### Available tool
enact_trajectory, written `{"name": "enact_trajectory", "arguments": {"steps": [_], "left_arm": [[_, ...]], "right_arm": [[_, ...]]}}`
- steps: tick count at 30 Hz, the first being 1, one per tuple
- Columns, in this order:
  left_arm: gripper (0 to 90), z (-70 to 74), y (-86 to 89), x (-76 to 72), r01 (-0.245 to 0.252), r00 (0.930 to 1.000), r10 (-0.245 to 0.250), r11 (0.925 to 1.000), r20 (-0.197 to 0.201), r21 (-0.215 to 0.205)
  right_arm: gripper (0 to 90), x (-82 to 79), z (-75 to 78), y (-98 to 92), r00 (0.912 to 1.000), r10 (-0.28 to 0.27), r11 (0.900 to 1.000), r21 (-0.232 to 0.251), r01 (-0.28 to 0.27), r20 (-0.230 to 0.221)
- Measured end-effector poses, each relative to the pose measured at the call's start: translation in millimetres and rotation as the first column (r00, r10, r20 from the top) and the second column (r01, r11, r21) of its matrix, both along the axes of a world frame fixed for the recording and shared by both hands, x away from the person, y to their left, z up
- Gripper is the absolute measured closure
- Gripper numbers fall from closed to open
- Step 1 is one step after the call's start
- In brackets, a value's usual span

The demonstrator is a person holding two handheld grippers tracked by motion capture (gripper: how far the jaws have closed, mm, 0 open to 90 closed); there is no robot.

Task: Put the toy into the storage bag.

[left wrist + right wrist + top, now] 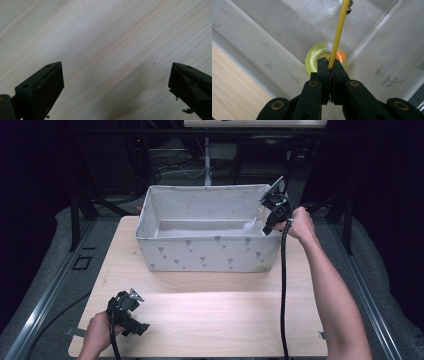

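My right gripper [329,62] is shut on a thin yellow stick [338,30] that runs up past small metal beads [349,7]. Just beyond the jaws lie a translucent yellow-green ring [313,58] and an orange part [341,55], low in a corner of the bin. In the high view the right gripper [267,225] reaches into the right end of the grey fabric bin [210,252]. My left gripper [134,326] rests low at the table's near left. Its jaws stand wide apart over bare wood, so the left gripper [116,67] is open with nothing between them.
The bin stands at the back middle of the light wood table [210,310], its walls printed with small grey shapes. A black cable [284,285] trails from the right gripper along the forearm. Dark stands and cables sit behind the table.
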State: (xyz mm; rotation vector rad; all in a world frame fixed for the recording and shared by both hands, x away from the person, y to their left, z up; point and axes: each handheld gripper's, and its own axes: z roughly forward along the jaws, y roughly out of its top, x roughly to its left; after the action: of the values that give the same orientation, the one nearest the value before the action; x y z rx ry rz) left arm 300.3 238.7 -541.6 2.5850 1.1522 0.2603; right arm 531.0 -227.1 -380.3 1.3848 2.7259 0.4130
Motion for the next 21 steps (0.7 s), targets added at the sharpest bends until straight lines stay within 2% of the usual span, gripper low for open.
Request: {"name": "enact_trajectory", "arguments": {"steps": [6,10,12,15,21], "left_arm": [[0.1,0.4,0.1,-0.3,0.004,1.0,-0.004,1.0,-0.002,-0.001],[0.1,-0.3,0.1,0.3,0.001,1.0,-0.001,1.0,-0.004,0.0],[0.1,0.0,0.1,0.3,0.001,1.0,-0.001,1.0,-0.002,-0.002],[0.1,-0.3,-0.5,-0.1,0.0,1.0,0.0,1.0,-0.003,-0.001],[0.1,-0.3,-1.3,-0.4,0.001,1.0,-0.001,1.0,-0.002,0.001]], "right_arm": [[87.3,0.1,2.0,-3.0,1.0,-0.008,1.0,0.013,0.008,-0.005],[81.4,-2.1,9.6,-4.5,0.9998,-0.006,0.999,0.04,0.006,0.018],[77.4,-4.8,16.2,-4.2,0.9989,-0.011,0.999,0.046,0.009,0.046],[67.6,-9.8,29.5,-4.1,0.9971,-0.01,0.999,0.052,0.006,0.075],[40.9,-25.0,56.2,-2.7,0.9889,-0.011,0.997,0.076,0.0,0.148]]}}
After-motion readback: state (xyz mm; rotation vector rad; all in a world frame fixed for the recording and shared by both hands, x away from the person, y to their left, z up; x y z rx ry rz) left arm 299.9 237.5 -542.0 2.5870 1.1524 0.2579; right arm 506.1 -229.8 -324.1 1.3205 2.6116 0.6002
